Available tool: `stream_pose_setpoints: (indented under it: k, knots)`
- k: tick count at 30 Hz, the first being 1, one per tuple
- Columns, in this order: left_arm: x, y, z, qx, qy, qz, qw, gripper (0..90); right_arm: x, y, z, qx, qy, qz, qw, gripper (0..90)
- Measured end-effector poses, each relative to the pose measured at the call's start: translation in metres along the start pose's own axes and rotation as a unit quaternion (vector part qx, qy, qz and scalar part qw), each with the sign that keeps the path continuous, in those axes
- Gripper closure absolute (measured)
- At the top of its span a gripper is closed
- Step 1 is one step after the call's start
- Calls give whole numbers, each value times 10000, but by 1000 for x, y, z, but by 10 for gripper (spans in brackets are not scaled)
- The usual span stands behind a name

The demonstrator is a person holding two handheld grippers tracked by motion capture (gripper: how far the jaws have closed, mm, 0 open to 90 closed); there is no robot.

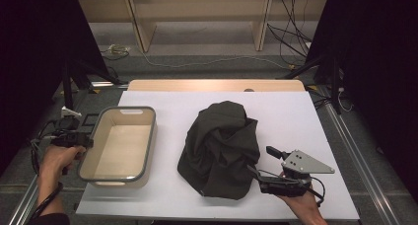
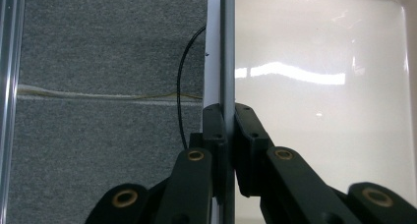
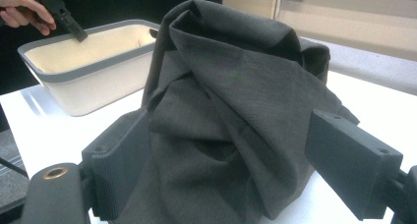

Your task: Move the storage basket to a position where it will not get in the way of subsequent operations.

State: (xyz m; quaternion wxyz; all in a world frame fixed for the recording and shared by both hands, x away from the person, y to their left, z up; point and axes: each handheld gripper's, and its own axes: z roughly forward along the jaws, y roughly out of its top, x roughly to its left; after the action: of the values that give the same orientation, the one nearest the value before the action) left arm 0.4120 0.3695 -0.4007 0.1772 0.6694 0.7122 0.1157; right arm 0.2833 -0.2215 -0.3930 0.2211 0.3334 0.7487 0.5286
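Left gripper (image 2: 226, 130): jaws clamped on the rigid, light tub (image 1: 148, 151) rim. Right gripper (image 3: 246, 170): jaws wide apart, dark cloth (image 3: 231, 111) heaped on the tabletop (image 1: 296, 116) between and just ahead. Judged soft, limp, light; pinch a raised fold near its lower edge.

White table sheet (image 1: 305, 121), grey carpet (image 1: 207, 62) with loose cables (image 1: 291, 37), wooden shelf frame (image 1: 197, 13) behind.
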Motion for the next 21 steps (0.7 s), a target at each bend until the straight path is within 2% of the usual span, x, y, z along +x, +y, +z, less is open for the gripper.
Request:
stream_pose_setpoints:
  k: [2, 9, 15, 21]
  knots:
    - [-3, 0, 1, 2, 62, 3, 10000, 847, 0, 0, 1, 2, 5, -1, 10000, 181]
    - [-13, 3, 3, -7, -38, 83, 10000, 847, 0, 0, 1, 1, 8, -8, 10000, 181]
    - [-22, 5, 5, 37, -10, 171, 9998, 846, 0, 0, 0, 4, 6, -17, 10000, 181]
    - [-19, 5, 5, 17, -94, 198, 9998, 838, 0, 0, 0, 1, 10, -19, 10000, 181]
